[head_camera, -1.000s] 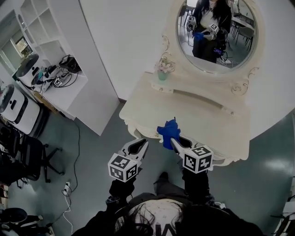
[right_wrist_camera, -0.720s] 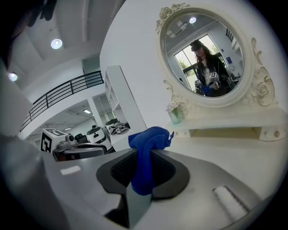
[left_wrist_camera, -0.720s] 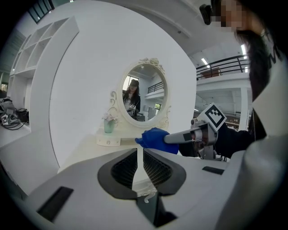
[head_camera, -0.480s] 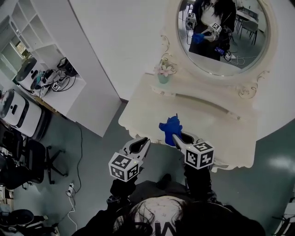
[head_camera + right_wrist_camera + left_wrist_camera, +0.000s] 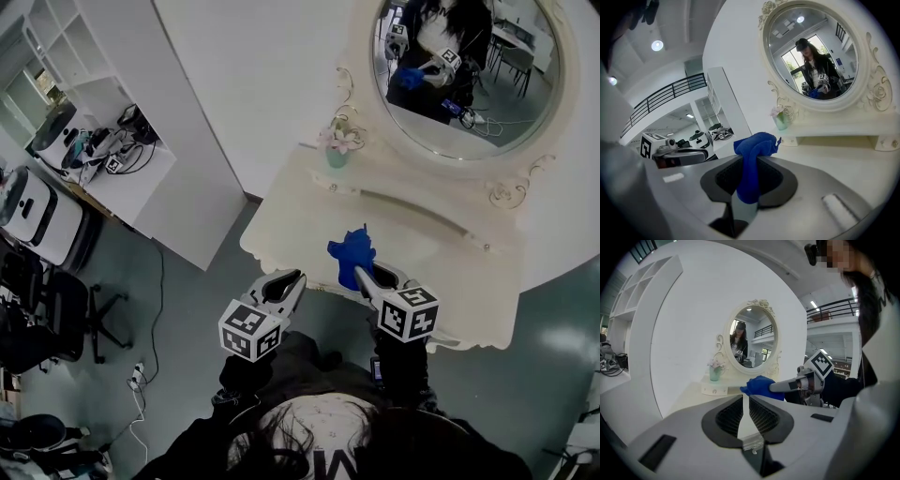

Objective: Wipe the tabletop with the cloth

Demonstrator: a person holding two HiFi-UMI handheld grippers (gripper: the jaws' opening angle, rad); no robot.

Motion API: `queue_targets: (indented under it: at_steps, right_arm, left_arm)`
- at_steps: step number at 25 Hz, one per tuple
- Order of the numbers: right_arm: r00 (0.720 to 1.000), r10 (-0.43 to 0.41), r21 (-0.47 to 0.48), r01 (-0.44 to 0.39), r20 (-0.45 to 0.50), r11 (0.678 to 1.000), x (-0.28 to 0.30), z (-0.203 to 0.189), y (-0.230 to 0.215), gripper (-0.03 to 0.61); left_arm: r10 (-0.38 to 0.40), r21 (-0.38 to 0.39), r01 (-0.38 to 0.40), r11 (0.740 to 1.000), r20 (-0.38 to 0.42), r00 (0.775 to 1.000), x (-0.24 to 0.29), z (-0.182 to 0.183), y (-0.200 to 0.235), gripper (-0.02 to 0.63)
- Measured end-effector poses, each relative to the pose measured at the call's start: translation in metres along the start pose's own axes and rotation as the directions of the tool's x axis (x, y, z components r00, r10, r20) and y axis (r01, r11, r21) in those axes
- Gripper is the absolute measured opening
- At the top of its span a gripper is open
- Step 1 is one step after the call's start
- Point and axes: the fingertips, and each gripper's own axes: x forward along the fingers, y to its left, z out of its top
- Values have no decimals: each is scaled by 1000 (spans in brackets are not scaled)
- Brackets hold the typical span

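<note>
Shelving unit: white, at the far left of the head view, with cables and small gear lying on its lower shelf
Left gripper: held in front of the table's front left corner; its own view shows the two jaws drawn together with only a thin slit between the ribbed pads and nothing in them
Cloth: bright blue, soft and crumpled into a bunched tuft with folds and one small pointed corner; it hangs over the front edge of the tabletop, near the middle, and no view shows whether it touches the surface
Cloth direction: its long axis runs along the right gripper's jaws; the pinched end sits deep between them and the free end sticks out past the tips, away from the person and towards the mirror
Right gripper: clamped onto the cloth, its marker cube towards the person
What each view adds: the right gripper view shows a blue strip running down between the pads; the left gripper view shows the cloth from the side as a rounded lump; only the head view shows its place over the table
Tabletop: cream, curved front, with a small vase of flowers at the back left
Mirror: oval, ornate cream frame, reflecting the person holding the blue cloth
</note>
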Motion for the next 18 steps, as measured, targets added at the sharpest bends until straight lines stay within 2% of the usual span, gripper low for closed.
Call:
queue_targets:
  at_steps: [9, 18]
  right_arm:
    - [999, -5, 33, 6, -49, 999, 28, -12, -13, 83]
    - [995, -34, 38, 38, -96, 999, 99, 2, -27, 83]
  left_arm:
    - [3, -30, -4, 1000, -40, 999, 14, -9, 26, 20]
    - [-47, -37, 44, 998, -67, 997, 52, 10, 90, 20]
